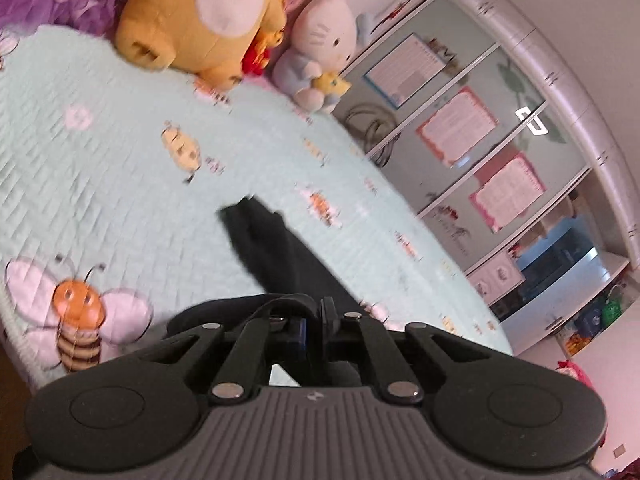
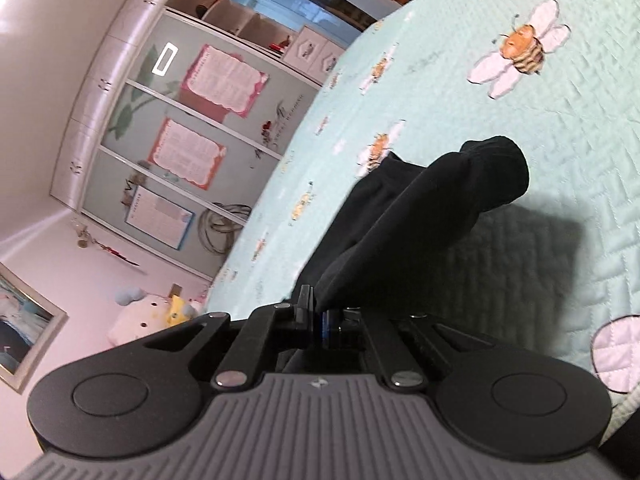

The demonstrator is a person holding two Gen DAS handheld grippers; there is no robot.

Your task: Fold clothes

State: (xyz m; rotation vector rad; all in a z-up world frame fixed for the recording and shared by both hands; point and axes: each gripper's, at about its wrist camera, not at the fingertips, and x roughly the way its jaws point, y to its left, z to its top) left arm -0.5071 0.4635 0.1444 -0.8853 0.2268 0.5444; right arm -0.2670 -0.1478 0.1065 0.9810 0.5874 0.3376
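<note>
Left wrist view: the left gripper (image 1: 314,316) sits at six o'clock, its jaws brought together and clamped on a fold of the black garment (image 1: 280,256). The dark cloth runs from the jaws up toward the centre of the frame, ending in a narrow tip at about twelve o'clock from the gripper, and lies over the bed (image 1: 120,168), which is covered in a pale mint quilt printed with bees. At eleven o'clock, at the far edge of the bed, sits a tan plush bear (image 1: 204,16); just beside it at one o'clock is a white plush cat (image 1: 320,48). At three o'clock stands a wardrobe (image 1: 500,152) with grey sliding doors that carry pink-bordered paper sheets. The picture is blurred.

Right wrist view: the right gripper (image 2: 318,320) is at six o'clock, jaws closed tight on an edge of the same black garment (image 2: 432,208). From the jaws the cloth rises toward one o'clock as a rounded, tube-like fold held above the quilt, casting a dark shadow on the bed (image 2: 560,140) at three o'clock. A large bee print lies at one o'clock. The wardrobe (image 2: 192,128) fills nine to eleven o'clock, and a white plush toy (image 2: 140,320) sits at eight o'clock.
</note>
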